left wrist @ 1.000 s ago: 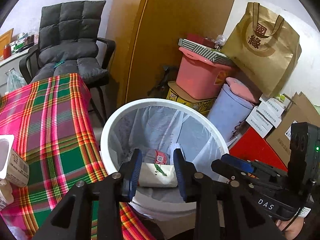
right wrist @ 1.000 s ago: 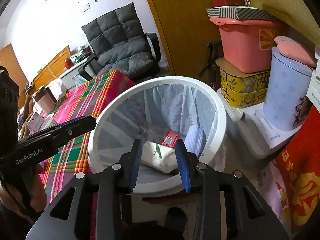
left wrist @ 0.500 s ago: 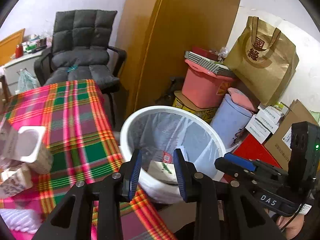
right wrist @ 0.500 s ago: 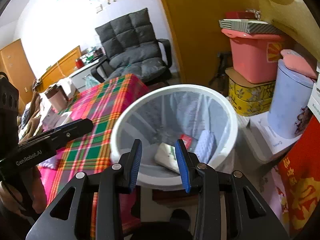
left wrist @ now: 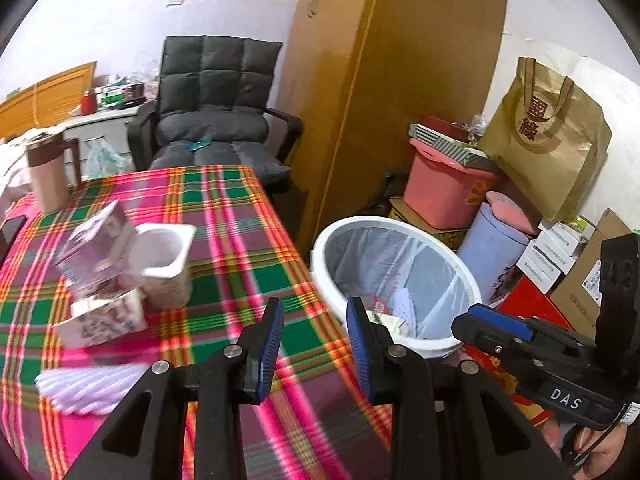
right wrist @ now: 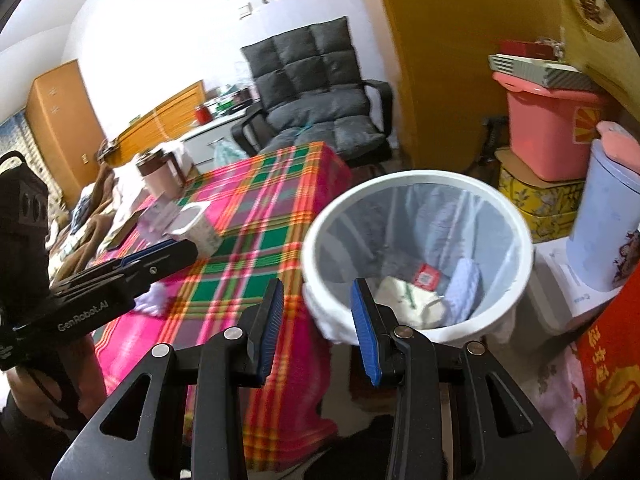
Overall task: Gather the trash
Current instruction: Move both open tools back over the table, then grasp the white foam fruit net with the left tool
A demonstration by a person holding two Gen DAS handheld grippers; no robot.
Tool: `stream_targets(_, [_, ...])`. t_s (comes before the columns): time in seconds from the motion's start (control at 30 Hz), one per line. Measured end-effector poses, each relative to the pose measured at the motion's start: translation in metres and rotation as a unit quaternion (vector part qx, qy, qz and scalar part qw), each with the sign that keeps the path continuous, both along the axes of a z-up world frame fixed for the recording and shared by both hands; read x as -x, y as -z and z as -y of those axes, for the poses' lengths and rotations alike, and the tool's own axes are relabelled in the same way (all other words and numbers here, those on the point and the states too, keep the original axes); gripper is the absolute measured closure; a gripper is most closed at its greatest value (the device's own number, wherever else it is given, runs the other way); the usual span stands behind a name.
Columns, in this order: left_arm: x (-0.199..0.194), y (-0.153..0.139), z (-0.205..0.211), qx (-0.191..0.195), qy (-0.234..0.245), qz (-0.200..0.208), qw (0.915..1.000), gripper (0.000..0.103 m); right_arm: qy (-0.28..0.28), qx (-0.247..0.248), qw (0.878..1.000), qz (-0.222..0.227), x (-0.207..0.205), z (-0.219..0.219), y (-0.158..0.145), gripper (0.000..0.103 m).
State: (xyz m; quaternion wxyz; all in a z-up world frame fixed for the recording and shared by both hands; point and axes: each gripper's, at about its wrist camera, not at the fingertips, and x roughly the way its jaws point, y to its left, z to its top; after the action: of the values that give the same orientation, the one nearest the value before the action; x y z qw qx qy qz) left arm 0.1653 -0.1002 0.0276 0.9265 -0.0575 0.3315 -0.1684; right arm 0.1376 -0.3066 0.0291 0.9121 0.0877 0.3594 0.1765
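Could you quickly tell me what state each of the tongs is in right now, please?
Left tongs: open, nothing between the pads, over the tablecloth.
Right tongs: open, holding nothing, near the bin.

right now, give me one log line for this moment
left gripper: open, empty | right gripper: open, empty | bin: holds trash | white cup, cartons: on plaid table

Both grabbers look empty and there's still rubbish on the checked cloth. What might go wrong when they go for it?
The white cup stands touching the small cartons, so the empty left gripper might knock one over while taking another. The white bin sits right beside the table edge; a nudge from the right gripper might tip it.
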Motion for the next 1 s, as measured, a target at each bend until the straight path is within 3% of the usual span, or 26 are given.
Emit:
stream_targets(0.43, [0.033, 0.013, -0.067, -0.014, -0.062, -0.006, 0.998, 0.071, -0.063, -0.003, 0.998, 0.003, 0.009, -0.048, 0.0, 0.066])
stream_targets(0.9, [0.037, 0.018, -0.122, -0.041, -0.095, -0.002, 0.9946, 0.071, -0.087, 0.003, 0.996, -0.005, 0.011, -0.071, 0.003, 0.066])
stream_targets(1.0, [0.031, 0.023, -0.134, -0.048, -0.099, -0.002, 0.994, 0.063, -0.088, 0.005, 0.996, -0.008, 0.01, -0.073, 0.004, 0.066])
